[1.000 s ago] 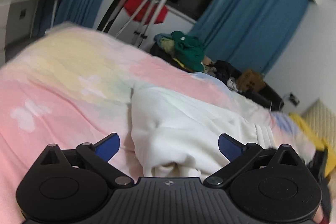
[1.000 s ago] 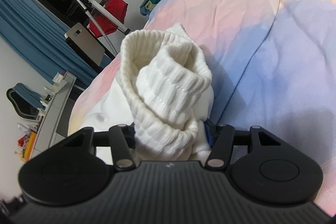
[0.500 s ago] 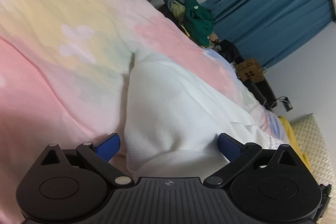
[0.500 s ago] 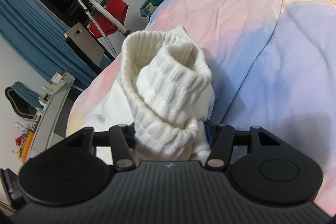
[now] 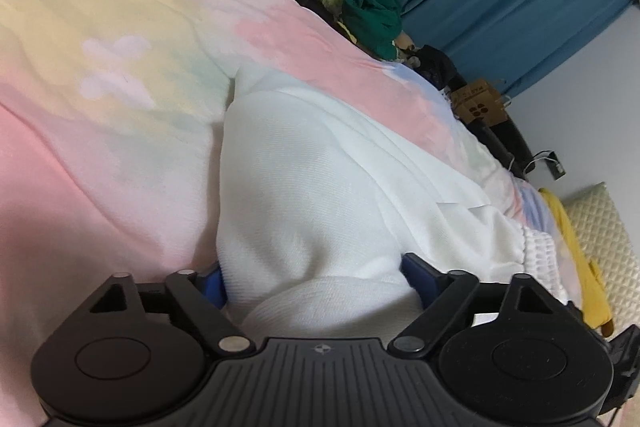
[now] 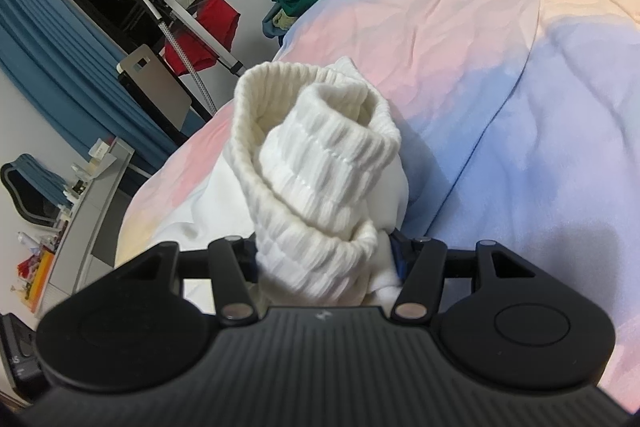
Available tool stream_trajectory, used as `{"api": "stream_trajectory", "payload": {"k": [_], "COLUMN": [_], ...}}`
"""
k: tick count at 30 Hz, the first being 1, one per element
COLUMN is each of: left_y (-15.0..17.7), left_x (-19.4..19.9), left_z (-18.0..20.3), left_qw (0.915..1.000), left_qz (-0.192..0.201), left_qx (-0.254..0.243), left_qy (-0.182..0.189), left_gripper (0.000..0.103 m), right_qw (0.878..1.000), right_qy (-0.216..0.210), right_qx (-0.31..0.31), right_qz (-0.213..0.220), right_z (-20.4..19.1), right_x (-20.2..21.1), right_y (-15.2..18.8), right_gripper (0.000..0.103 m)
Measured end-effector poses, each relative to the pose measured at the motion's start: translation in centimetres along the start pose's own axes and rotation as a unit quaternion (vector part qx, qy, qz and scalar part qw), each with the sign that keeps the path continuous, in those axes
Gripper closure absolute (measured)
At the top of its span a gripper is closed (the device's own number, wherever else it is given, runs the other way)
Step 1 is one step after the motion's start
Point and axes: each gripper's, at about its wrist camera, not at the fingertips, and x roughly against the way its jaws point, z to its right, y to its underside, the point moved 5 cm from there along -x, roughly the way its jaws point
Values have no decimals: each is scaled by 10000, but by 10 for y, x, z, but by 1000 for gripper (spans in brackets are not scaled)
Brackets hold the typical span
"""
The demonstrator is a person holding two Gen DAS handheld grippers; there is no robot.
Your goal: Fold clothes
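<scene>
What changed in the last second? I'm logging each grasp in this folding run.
The left hand-held gripper moved down and in over the white garment; its jaws have just been closing, and the blue pads now press a bunched fold of it. Unchanged: the right hand-held gripper stays clamped on the ribbed cuff, and the bedspread lies as before.

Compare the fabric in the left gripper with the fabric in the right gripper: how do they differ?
The left gripper, whose jaws have just been closing, takes in a smooth, fine-knit bulge of the white garment. The right gripper clamps a bunched ribbed cuff, chunky-knit and standing up. Both fabrics are white and lie on the pastel bedspread.
</scene>
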Motion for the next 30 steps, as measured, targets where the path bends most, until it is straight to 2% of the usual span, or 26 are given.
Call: {"api": "stream_trajectory", "payload": {"k": [4,9,14,18,23,30], "left_y": [4,13,15,9,-16,-46], "left_x": [11,38,66,69,37,-74], "left_z": [13,34,70,119,204,323], "left_qw": [9990,9981,9977,9969,9938,9888], "left_qz": [68,245,407,468,685,659], "left_qx": [-388,-504,-521,-627,-823,-956], "left_qy": [-234,-274,-172,-47,309,939], "left_gripper": [35,45,47,48,47,46], "right_qw": [9999,9990,9973,9940,9877,9723], "right_qy": [-22,-240,-507,-710,-754,-595], "right_qx": [71,-117,-173,-302,-513,-614], "right_qz": [137,366,502,769,1272,2176], "right_z": [-4,-7,-13,-9,14,80], "right_x": [8,27,54,86,120,135], "right_y": [0,-6,-25,-55,-114,-227], "right_gripper": [49,56,60,60,60,60]}}
